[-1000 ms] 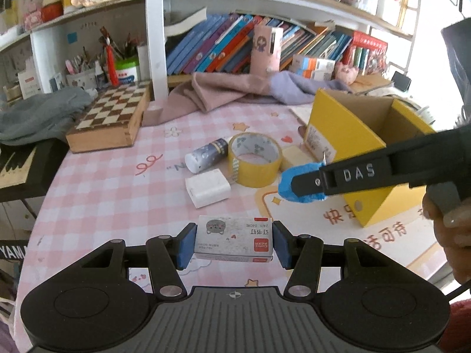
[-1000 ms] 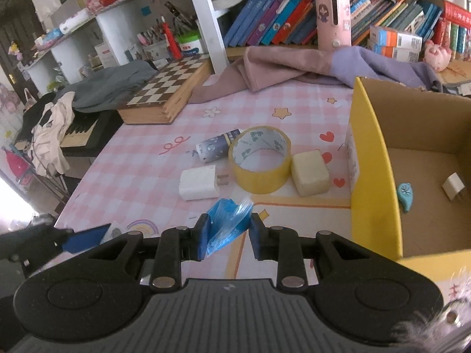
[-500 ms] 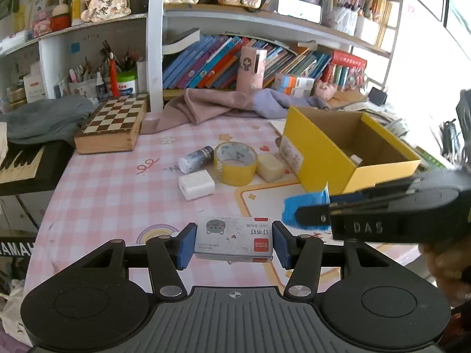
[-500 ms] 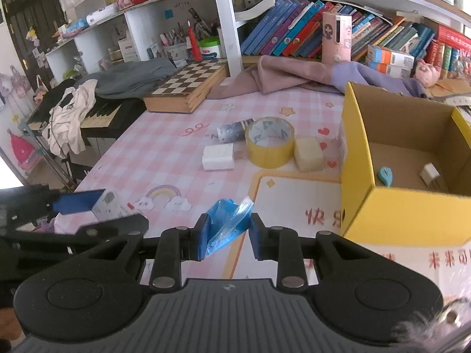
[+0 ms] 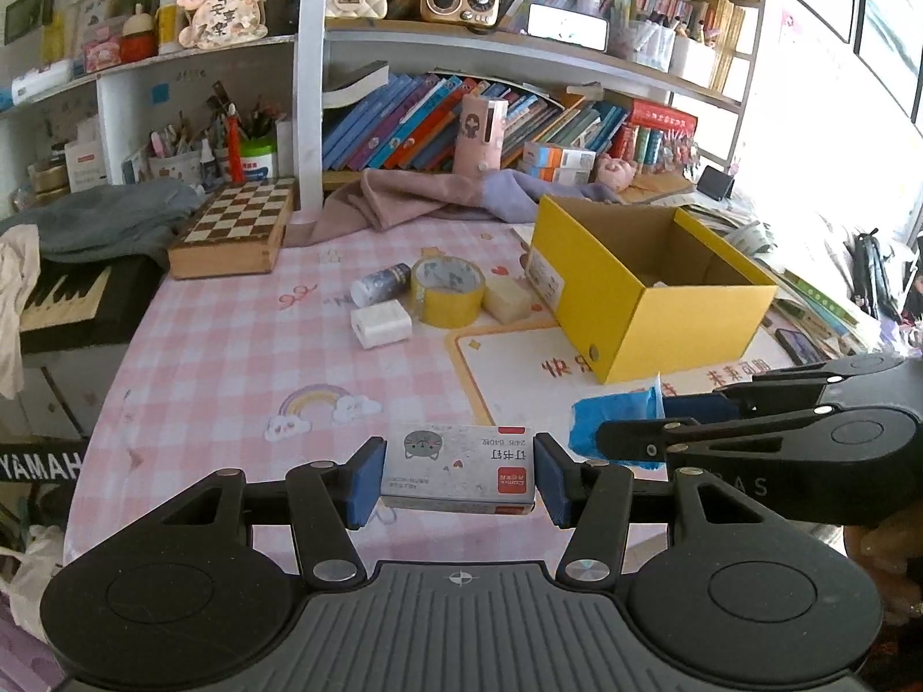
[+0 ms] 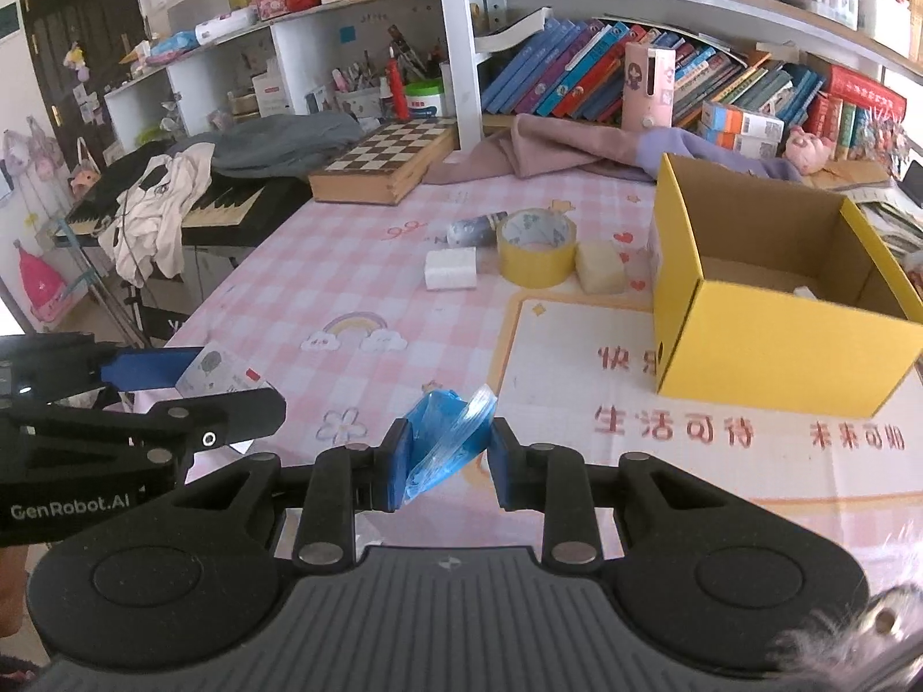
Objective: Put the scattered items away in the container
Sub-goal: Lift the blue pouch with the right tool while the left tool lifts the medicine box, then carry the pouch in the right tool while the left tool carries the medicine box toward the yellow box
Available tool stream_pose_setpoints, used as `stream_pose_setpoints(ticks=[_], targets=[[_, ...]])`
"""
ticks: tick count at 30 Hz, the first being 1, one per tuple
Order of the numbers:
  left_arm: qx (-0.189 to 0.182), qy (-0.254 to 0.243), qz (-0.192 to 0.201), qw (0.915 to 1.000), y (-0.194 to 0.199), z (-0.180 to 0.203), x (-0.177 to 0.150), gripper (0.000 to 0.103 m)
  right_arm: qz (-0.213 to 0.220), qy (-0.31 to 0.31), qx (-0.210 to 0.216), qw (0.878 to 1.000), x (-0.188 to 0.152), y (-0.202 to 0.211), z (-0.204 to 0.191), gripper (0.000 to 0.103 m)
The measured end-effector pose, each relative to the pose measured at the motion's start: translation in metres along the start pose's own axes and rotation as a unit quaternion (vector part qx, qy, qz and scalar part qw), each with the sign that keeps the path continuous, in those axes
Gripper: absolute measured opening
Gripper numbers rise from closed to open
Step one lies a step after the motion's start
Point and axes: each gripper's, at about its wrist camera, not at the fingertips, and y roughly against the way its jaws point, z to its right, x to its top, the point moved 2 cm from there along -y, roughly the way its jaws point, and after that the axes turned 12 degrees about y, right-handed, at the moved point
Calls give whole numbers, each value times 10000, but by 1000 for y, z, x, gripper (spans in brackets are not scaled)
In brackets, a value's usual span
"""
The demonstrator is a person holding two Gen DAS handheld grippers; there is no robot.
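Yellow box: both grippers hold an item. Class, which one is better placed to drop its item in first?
Probably the right gripper. Its blue packet sits on the yellow box's side, while the left gripper and its staples box are further off.

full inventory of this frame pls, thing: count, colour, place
staples box: 1, white with red corner, held in left claw
blue packet: 1, blue plastic, held in right claw
cardboard box: 1, yellow, open, right side of table
tape roll: 1, yellow, mid-table
small bottle: 1, dark patterned, lying left of tape roll
charger block: 1, white, in front of bottle
cream cube: 1, pale, between tape roll and box
chessboard case: 1, wooden, back left
cloth: 1, pink-purple, back of table
left claw: black, blue pads, shut on staples box
right claw: black, blue pads, shut on blue packet
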Motion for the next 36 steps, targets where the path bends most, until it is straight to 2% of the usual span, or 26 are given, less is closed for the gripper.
stream_pose_setpoints(ticks=[14, 25, 36], targets=[[-148, -236, -120, 9995, 25, 12, -30, 53, -41, -114, -170, 9998, -35, 32, -20, 27], [-490, -521, -394, 9967, 19, 34, -41, 53, -201, -498, -508, 9973, -57, 49, -11, 27], [-931, -880, -654, 9896, 1, 64, -44, 53, -394, -930, -931, 9905, -81, 65, 11, 27]])
